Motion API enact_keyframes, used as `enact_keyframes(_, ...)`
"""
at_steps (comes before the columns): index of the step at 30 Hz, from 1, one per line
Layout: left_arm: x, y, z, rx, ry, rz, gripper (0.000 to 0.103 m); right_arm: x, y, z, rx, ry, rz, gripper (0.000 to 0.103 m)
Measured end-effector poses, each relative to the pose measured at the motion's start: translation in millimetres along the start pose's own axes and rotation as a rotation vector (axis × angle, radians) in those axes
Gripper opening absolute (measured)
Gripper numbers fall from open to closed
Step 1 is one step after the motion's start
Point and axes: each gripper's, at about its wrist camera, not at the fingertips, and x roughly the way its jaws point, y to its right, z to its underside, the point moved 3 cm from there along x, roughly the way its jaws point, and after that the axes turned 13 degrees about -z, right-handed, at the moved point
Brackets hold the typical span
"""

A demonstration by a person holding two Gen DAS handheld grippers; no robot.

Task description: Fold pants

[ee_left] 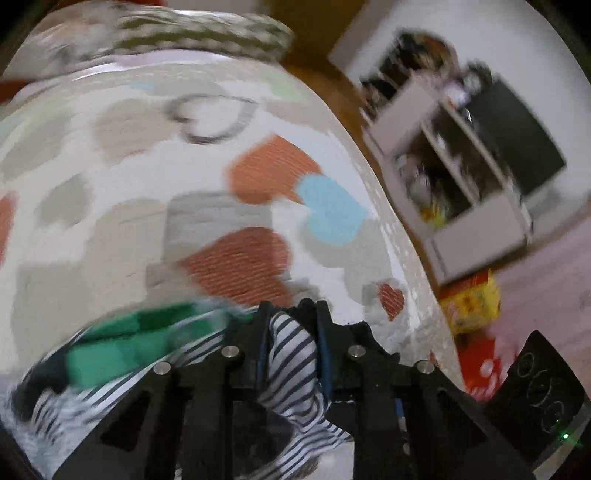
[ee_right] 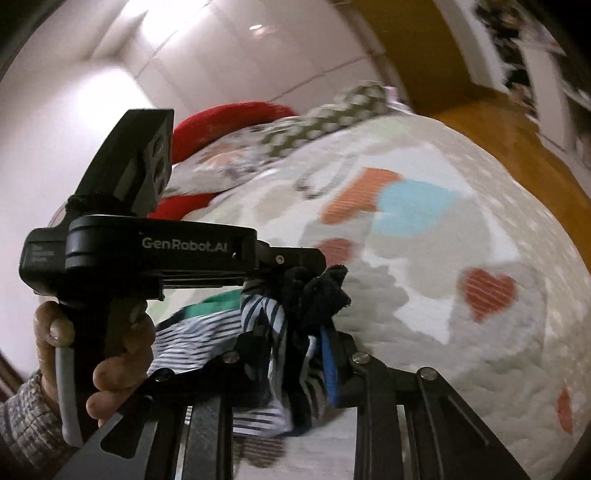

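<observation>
The pants (ee_left: 291, 354) are white with dark stripes, a green patch (ee_left: 122, 347) and a dark edge (ee_right: 317, 291). My left gripper (ee_left: 291, 314) is shut on a bunch of the striped cloth, held above the bed. In the right wrist view the left gripper (ee_right: 295, 269) shows from the side, held by a hand (ee_right: 110, 354), close beside my right gripper (ee_right: 295, 343). My right gripper is shut on the pants (ee_right: 273, 332) too. The rest of the pants hangs down to the left, blurred.
A bed with a white quilt printed with hearts (ee_left: 221, 177) lies under both grippers; it also shows in the right wrist view (ee_right: 424, 258). Pillows (ee_left: 207, 33) and a red cushion (ee_right: 229, 118) lie at its head. A shelf unit (ee_left: 461, 184) and yellow package (ee_left: 472, 306) stand to the right.
</observation>
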Motion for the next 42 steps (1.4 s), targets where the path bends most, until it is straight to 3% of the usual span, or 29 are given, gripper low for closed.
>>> enact_keyframes(4, -33, -66, 31, -0.172, 0.049, -0.027, 0.043, 40, -51, 11, -0.143, -0.100, -0.065, 0.029)
enact_keyframes(8, -76, -115, 81, -0.296, 0.124, -0.072, 0.063, 85, -83, 43, -0.234, -0.242, -0.089, 0.044)
enact_keyframes(10, -93, -136, 104, -0.356, 0.158, -0.119, 0.064, 96, -97, 59, -0.265, -0.292, -0.095, 0.046)
enact_keyframes(14, -116, -179, 150, -0.486, 0.195, -0.149, 0.064, 88, -115, 67, -0.314, -0.308, -0.101, 0.052)
enact_keyframes(17, -118, -194, 168, -0.531, 0.211, -0.147, 0.064, 68, -117, 54, -0.286, -0.271, -0.107, 0.052)
enact_keyframes(21, -126, -209, 186, -0.554, 0.240, -0.192, 0.064, 52, -110, 25, -0.195, -0.184, -0.034, 0.052)
enact_keyframes(23, -130, -217, 196, -0.574, 0.236, -0.198, 0.064, 59, -108, 17, -0.159, -0.180, 0.008, 0.045)
enact_keyframes(25, -135, -226, 205, -0.601, 0.237, -0.199, 0.064, 79, -104, 21, -0.120, -0.218, 0.039, 0.036)
enact_keyframes(29, -146, -252, 226, -0.674, 0.253, -0.219, 0.064, 111, -98, 44, -0.099, -0.318, 0.075, 0.036)
enact_keyframes(31, -149, -264, 235, -0.712, 0.253, -0.209, 0.064, 127, -95, 56, -0.156, -0.377, 0.151, 0.036)
enact_keyframes(35, -155, -286, 251, -0.774, 0.271, -0.187, 0.064, 119, -107, 47, -0.213, -0.399, 0.197, 0.036)
enact_keyframes(38, -154, -296, 259, -0.803, 0.276, -0.157, 0.064, 105, -146, 34, -0.292, -0.368, 0.173, 0.039)
enact_keyframes(40, -154, -298, 264, -0.816, 0.284, -0.129, 0.064, 112, -174, 33, -0.311, -0.402, 0.103, 0.042)
enact_keyframes(42, -156, -296, 267, -0.812, 0.288, -0.124, 0.064, 125, -194, 37, -0.312, -0.452, 0.050, 0.057)
